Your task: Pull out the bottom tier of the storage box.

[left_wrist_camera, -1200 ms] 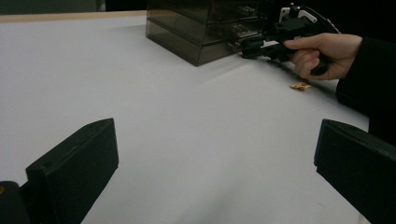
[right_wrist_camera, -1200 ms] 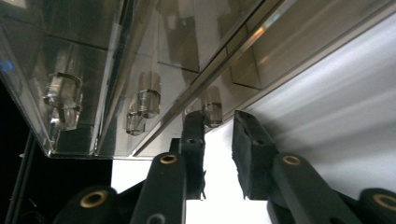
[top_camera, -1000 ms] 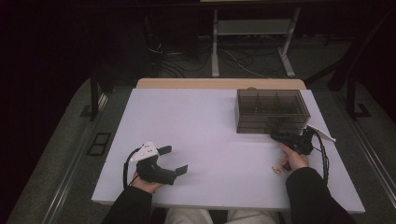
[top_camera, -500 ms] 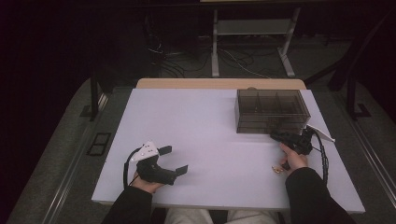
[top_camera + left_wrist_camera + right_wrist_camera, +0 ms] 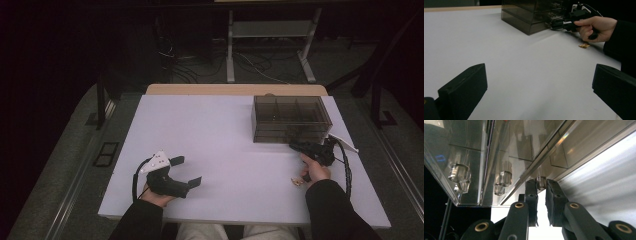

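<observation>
A smoky clear drawer box [image 5: 291, 120] stands at the table's far right. My right gripper [image 5: 296, 146] lies at the box's front, near its right end. In the right gripper view its pads [image 5: 554, 192] press from both sides on a small clear drawer knob [image 5: 541, 182], so the right gripper [image 5: 541, 187] is shut on it. Two more knobs [image 5: 505, 178] show to the left on the box front [image 5: 499, 150]. My left gripper [image 5: 187, 171] rests open at the table's near left, nothing between its jaws. The left gripper view shows the box [image 5: 531, 15] and the right gripper [image 5: 555, 24] far off.
A small tan scrap [image 5: 296, 181] lies on the white table [image 5: 225, 135] beside my right hand [image 5: 594, 28]. A white strip [image 5: 345, 142] sticks out right of the box. Dark floor, cables and a desk frame [image 5: 272, 45] lie beyond the far edge.
</observation>
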The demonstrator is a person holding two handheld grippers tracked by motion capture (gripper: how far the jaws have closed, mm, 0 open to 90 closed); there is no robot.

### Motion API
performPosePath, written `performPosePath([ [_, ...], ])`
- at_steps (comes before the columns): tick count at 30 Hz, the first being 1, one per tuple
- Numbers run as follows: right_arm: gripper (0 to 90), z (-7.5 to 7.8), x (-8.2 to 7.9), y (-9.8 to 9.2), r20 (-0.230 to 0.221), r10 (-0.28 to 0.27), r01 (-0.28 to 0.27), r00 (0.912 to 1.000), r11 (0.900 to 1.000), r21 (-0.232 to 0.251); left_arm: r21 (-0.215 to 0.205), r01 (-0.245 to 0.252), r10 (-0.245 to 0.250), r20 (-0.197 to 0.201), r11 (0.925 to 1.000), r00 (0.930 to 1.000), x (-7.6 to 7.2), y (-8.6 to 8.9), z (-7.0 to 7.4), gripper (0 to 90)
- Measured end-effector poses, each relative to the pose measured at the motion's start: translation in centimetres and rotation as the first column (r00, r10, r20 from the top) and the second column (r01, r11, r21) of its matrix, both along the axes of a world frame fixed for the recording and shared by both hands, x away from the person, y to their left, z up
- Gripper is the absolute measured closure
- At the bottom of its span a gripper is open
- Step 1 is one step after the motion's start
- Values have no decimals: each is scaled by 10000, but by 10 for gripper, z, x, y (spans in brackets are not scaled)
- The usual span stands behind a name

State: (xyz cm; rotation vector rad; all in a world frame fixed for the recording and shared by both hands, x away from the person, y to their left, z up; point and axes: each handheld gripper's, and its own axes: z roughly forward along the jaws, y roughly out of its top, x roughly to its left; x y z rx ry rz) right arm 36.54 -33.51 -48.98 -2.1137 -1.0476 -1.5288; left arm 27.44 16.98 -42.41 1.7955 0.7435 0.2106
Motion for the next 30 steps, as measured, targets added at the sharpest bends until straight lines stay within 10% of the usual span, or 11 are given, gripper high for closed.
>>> performPosePath([
  [30, 795, 1, -15, 3, 25, -163, 163, 9999, 9999, -52, 8, 13, -13, 2, 10000, 10000, 0, 1, 0, 0],
])
